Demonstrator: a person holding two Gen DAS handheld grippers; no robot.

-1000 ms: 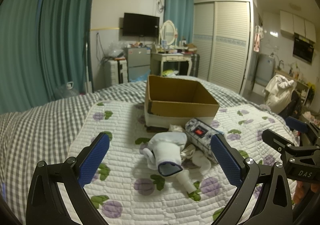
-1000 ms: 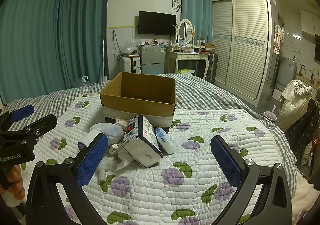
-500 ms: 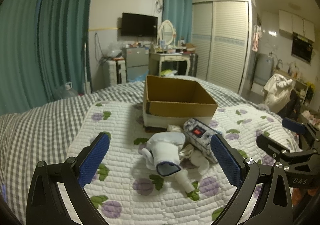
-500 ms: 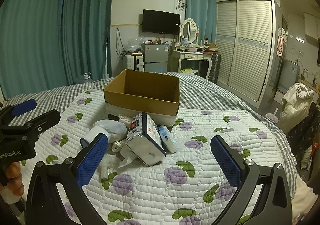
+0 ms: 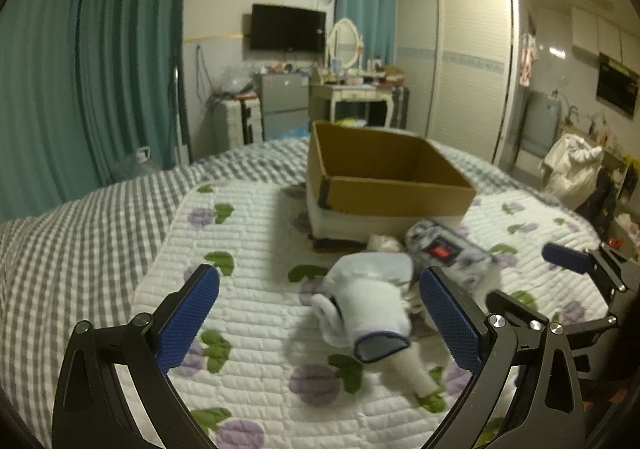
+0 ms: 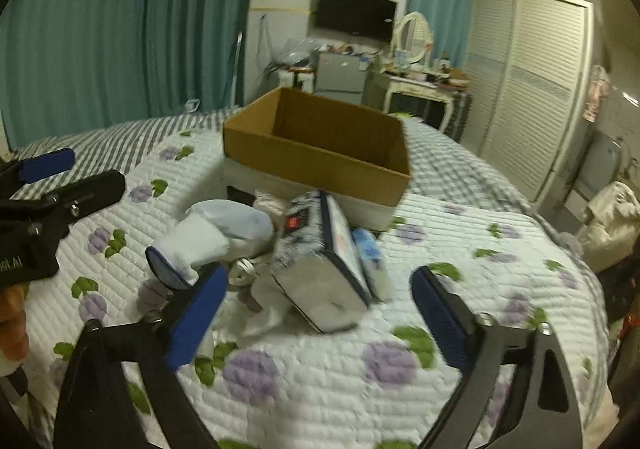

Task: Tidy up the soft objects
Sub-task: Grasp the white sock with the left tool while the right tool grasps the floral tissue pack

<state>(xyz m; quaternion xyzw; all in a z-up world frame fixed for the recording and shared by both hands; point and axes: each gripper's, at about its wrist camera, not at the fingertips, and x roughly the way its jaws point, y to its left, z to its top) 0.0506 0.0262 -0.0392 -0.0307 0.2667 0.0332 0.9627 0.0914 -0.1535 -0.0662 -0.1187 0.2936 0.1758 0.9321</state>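
A pile of soft items lies on the quilted bed in front of an open cardboard box [image 5: 384,177] [image 6: 320,145]. A white sock with a dark cuff [image 5: 368,313] [image 6: 208,237] lies at the pile's left. A patterned tissue pack [image 5: 448,253] [image 6: 324,273] lies at its right, with a small blue-white pack [image 6: 370,261] beside it. My left gripper [image 5: 320,325] is open and empty, just in front of the sock. My right gripper [image 6: 320,317] is open and empty, its jaws either side of the tissue pack's near end, short of it.
The white flower-print quilt [image 5: 248,233] covers a grey checked bedspread [image 5: 80,225]. Teal curtains [image 5: 100,61] hang at the left. A dresser with a mirror [image 5: 348,89] and a wardrobe [image 5: 460,61] stand behind the bed. Clothes are piled at the far right [image 5: 572,169].
Both grippers have moved forward toward the pile. The right view has tilted and closed in on the tissue pack. The left view has shifted left. Both stay open.
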